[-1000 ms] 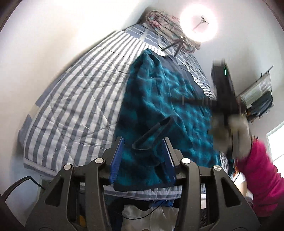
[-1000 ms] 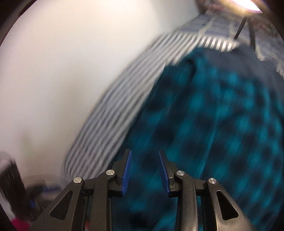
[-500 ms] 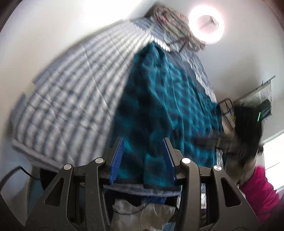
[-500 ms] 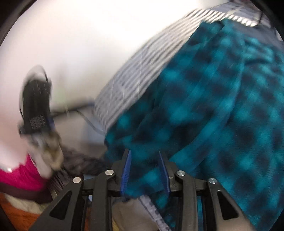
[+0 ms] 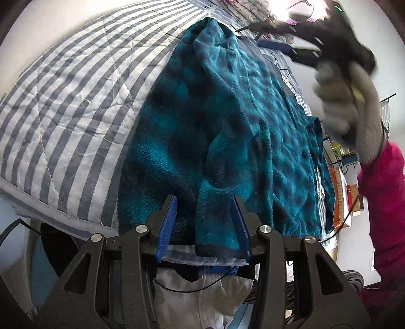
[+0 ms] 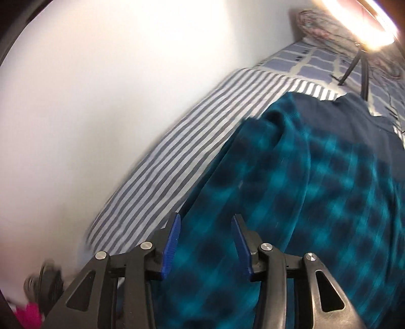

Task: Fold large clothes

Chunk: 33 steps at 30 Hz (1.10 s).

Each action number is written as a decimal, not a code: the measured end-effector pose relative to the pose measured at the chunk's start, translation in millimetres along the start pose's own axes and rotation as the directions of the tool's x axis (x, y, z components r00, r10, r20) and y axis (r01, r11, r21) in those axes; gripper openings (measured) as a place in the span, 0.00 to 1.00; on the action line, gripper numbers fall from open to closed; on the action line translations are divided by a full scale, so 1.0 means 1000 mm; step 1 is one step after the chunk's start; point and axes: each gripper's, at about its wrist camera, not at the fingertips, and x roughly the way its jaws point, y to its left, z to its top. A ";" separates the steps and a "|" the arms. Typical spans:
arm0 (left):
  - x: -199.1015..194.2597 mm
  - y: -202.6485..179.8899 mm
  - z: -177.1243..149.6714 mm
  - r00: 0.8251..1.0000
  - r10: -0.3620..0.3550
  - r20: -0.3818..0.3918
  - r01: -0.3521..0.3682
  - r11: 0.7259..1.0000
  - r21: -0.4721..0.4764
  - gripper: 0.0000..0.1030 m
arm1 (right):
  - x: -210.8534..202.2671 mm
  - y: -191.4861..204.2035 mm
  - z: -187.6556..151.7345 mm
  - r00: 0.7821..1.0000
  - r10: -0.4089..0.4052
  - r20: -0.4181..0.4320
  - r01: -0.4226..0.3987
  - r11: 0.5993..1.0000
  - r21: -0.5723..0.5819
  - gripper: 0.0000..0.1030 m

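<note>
Two grippers are in view, both with jaws spread wide and holding nothing.

Left side: a striped quilt [image 5: 63, 106] covers the bed and lies bare toward the wall. The left gripper [image 5: 203, 225] sits low at the near edge of the bed, its blue pads on either side of a hanging corner of the teal plaid fleece garment [image 5: 227, 121]. The cloth lies between the pads but is not pinched.

Centre: the garment is spread lengthwise along the bed, rumpled, with a raised ridge running from the far end toward the near hem. Its near hem hangs over the bed edge.

Right side: the right gripper [image 6: 205, 235] hovers above the garment's left portion, apart from the cloth as far as the blurred view allows. In the left wrist view it appears raised high at upper right, carried by a gloved hand [image 5: 351, 101]. A ring light [image 6: 364, 22] on a stand sits at the far end of the bed.

Assessment: the step in hand appears to be taking hold of the near hem ahead of a fold. Recommended practice:
- close the left gripper fully on the hanging corner, catching the hem band rather than loose pile;
- bring the right gripper down to a matching corner;
- tension the edge between both before lifting, so the central ridge flattens.
</note>
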 end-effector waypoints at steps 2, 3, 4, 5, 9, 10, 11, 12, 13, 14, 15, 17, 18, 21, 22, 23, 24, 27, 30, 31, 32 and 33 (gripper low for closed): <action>0.002 -0.001 -0.002 1.000 -0.001 0.007 0.001 1.000 0.003 0.42 | 0.014 -0.005 0.019 0.999 -0.032 0.001 0.032 0.999 0.022 0.43; 0.003 -0.002 -0.002 1.000 -0.002 0.009 0.002 1.000 0.010 0.35 | 0.017 -0.009 0.024 0.999 -0.047 0.001 0.047 0.998 0.029 0.43; 0.004 -0.003 -0.005 1.000 0.001 0.009 -0.001 1.000 0.018 0.30 | 0.028 -0.009 0.036 0.998 -0.070 -0.002 0.070 0.997 0.038 0.43; 0.005 -0.005 -0.005 1.000 0.007 0.007 -0.007 1.000 0.031 0.21 | 0.038 -0.009 0.045 0.996 -0.090 -0.007 0.090 0.995 0.044 0.43; 0.006 -0.012 -0.006 1.000 0.013 0.005 -0.013 0.998 0.065 0.07 | 0.077 -0.011 0.076 0.984 -0.175 -0.040 0.177 0.983 0.050 0.43; 0.005 -0.013 -0.005 1.000 0.012 0.010 -0.013 0.998 0.067 0.06 | 0.085 -0.012 0.083 0.980 -0.191 -0.046 0.194 0.979 0.055 0.43; 0.003 -0.012 -0.005 1.000 0.010 0.014 -0.011 0.998 0.067 0.06 | 0.093 -0.016 0.090 0.978 -0.202 -0.053 0.205 0.977 0.061 0.43; 0.002 -0.012 -0.004 1.000 0.003 0.017 -0.004 0.998 0.068 0.06 | 0.098 -0.018 0.094 0.974 -0.219 -0.059 0.222 0.973 0.066 0.43; 0.001 -0.011 -0.004 1.000 0.000 0.018 -0.001 0.998 0.070 0.06 | 0.100 -0.018 0.096 0.971 -0.233 -0.061 0.237 0.969 0.072 0.43; 0.000 -0.012 -0.003 1.000 -0.001 0.019 0.000 0.997 0.073 0.06 | 0.108 -0.021 0.102 0.966 -0.249 -0.066 0.253 0.965 0.074 0.43; 0.000 -0.012 -0.003 1.000 0.008 0.019 -0.009 0.997 0.073 0.06 | 0.112 -0.021 0.103 0.962 -0.264 -0.073 0.269 0.960 0.073 0.43; 0.002 -0.007 -0.002 1.000 0.018 0.002 -0.018 0.999 0.048 0.13 | 0.122 -0.022 0.106 0.947 -0.306 -0.098 0.312 0.948 0.063 0.43; 0.004 -0.003 -0.001 1.000 0.002 -0.021 -0.002 1.000 0.027 0.26 | 0.128 -0.022 0.106 0.938 -0.326 -0.114 0.334 0.941 0.051 0.41; 0.004 0.004 -0.003 1.000 -0.003 -0.017 0.003 1.000 0.010 0.25 | 0.134 -0.022 0.103 0.923 -0.363 -0.131 0.368 0.929 0.021 0.31; 0.004 0.004 -0.004 1.000 0.010 -0.013 -0.010 1.000 0.019 0.17 | 0.135 -0.023 0.102 0.921 -0.366 -0.133 0.372 0.928 0.017 0.26; 0.003 0.003 -0.004 1.000 0.027 -0.012 -0.027 0.999 0.030 0.03 | 0.135 -0.023 0.102 0.920 -0.368 -0.134 0.373 0.928 0.014 0.21; 0.001 0.001 -0.005 1.000 0.031 -0.005 -0.031 0.999 0.038 0.03 | 0.135 -0.024 0.102 0.919 -0.370 -0.134 0.375 0.927 0.013 0.19; -0.006 -0.006 -0.006 0.999 0.026 0.025 -0.028 0.998 0.056 0.00 | 0.132 -0.024 0.104 0.912 -0.388 -0.133 0.392 0.920 0.004 0.08; -0.030 -0.011 -0.009 0.998 -0.035 0.061 0.032 0.998 0.054 0.00 | 0.125 -0.025 0.109 0.913 -0.388 -0.122 0.391 0.921 -0.005 0.06; -0.036 -0.011 -0.009 0.997 -0.041 0.072 0.037 0.998 0.055 0.00 | 0.122 -0.025 0.111 0.913 -0.390 -0.117 0.392 0.920 -0.008 0.06; -0.046 -0.010 -0.010 0.995 -0.041 0.091 0.036 0.998 0.052 0.00 | 0.118 -0.025 0.115 0.914 -0.390 -0.110 0.392 0.920 -0.008 0.06; -0.052 -0.008 -0.009 0.994 -0.049 0.103 0.044 0.998 0.042 0.00 | 0.115 -0.025 0.118 0.917 -0.387 -0.102 0.388 0.921 -0.004 0.05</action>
